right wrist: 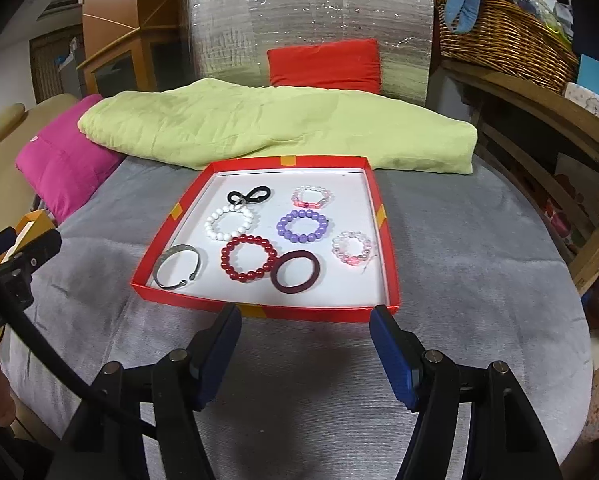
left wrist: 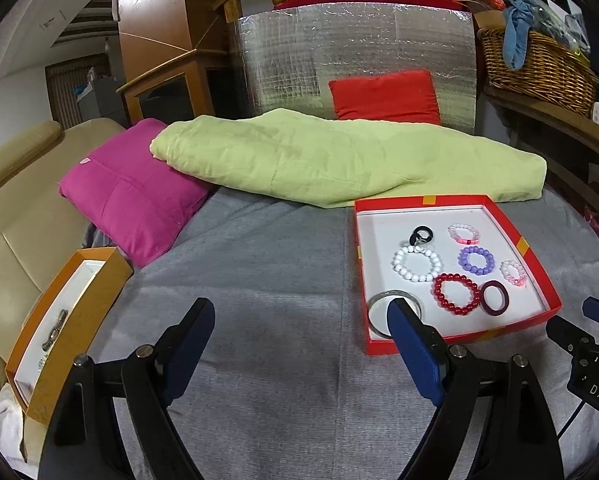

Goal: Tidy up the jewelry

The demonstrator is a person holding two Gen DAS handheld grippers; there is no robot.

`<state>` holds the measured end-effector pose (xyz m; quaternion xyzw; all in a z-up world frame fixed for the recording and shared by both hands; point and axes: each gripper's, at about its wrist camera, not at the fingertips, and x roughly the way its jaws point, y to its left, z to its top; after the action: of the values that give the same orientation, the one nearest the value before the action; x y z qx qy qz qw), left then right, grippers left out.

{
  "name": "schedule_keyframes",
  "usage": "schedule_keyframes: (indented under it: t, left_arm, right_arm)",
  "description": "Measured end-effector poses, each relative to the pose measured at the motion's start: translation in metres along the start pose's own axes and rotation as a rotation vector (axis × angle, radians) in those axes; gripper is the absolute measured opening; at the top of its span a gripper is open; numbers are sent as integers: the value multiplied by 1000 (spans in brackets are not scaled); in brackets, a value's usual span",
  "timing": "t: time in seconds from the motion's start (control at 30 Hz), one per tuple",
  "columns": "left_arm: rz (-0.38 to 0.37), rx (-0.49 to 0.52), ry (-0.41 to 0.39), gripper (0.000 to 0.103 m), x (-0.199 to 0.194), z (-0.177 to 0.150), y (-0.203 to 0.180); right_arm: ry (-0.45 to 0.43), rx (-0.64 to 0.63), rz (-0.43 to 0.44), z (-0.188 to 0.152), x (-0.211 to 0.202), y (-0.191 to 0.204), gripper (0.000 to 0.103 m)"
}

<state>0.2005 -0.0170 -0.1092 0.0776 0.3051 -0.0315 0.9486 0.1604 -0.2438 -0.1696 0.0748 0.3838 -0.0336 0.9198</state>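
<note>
A red tray (right wrist: pixel 387 240) with a white floor lies on the grey bed cover and holds several bracelets: a silver bangle (right wrist: pixel 178 266), a red bead bracelet (right wrist: pixel 248 258), a dark maroon ring (right wrist: pixel 296 272), white (right wrist: pixel 229 222), purple (right wrist: pixel 302 226) and two pink bead bracelets, and a black loop (right wrist: pixel 249 195). The tray also shows in the left wrist view (left wrist: pixel 535 256). My right gripper (right wrist: pixel 304 320) is open and empty just in front of the tray's near rim. My left gripper (left wrist: pixel 299 312) is open and empty left of the tray; its right finger hides part of the silver bangle (left wrist: pixel 379 300).
An orange box (left wrist: pixel 99 276) with a white lining and a metal piece (left wrist: pixel 55 330) sits at the left edge of the bed. A magenta cushion (left wrist: pixel 131 188), a green folded blanket (left wrist: pixel 339 156) and a red cushion (left wrist: pixel 385 96) lie behind. A wicker basket (right wrist: pixel 503 32) stands on a wooden shelf at right.
</note>
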Motion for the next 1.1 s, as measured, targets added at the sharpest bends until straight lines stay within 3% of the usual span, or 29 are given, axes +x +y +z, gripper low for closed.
schedule_keyframes:
  t: [0.5,1.1]
  left_arm:
    - [12,19,6,89,4,-3,0]
    - [1,47,12,89,5,-2,-10]
  right_arm:
    - [14,-27,9,0,8,16,70]
    - [23,-4,-6,1,10,5,70]
